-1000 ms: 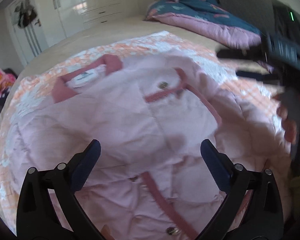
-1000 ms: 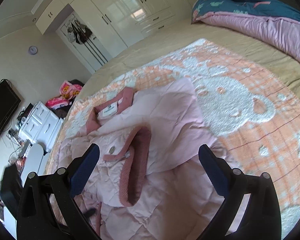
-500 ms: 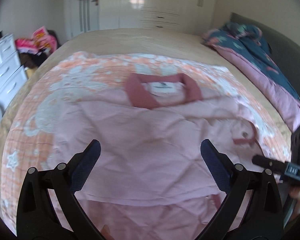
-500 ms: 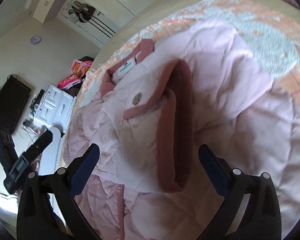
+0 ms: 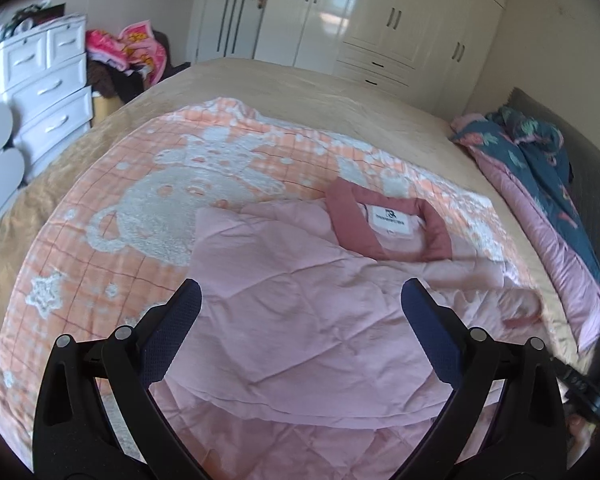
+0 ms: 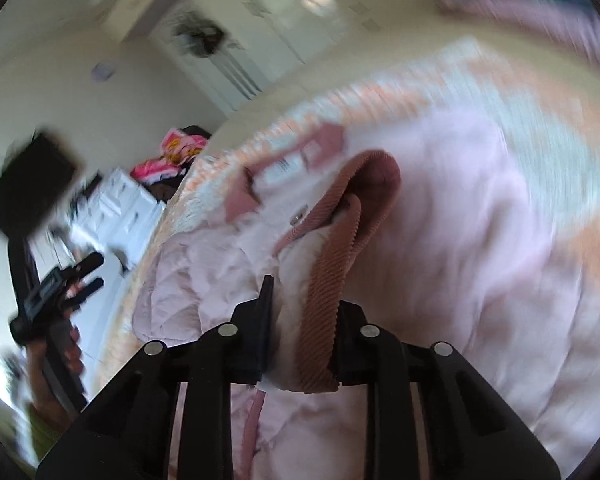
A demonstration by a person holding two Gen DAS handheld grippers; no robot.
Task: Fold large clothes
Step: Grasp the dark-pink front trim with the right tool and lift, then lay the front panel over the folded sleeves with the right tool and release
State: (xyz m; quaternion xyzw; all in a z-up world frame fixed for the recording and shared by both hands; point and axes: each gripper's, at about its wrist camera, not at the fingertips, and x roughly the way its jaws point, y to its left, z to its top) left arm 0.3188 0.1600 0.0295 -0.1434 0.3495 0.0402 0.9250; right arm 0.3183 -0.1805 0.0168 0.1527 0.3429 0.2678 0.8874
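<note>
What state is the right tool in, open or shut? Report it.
Shut. The right tool is clamped on the ribbed cuff of the pink jacket, with the dark-pink band pinched between its closed fingers.

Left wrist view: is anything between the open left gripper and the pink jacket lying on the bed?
Nothing visible. The left gripper hangs open directly over the pink jacket, with only bare quilted fabric between its jaws. The right gripper is off to the side, already shut on the ribbed cuff.

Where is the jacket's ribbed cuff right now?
In the right wrist view, the ribbed cuff sits bottom centre, pinched by the right gripper, above the pink jacket.
</note>
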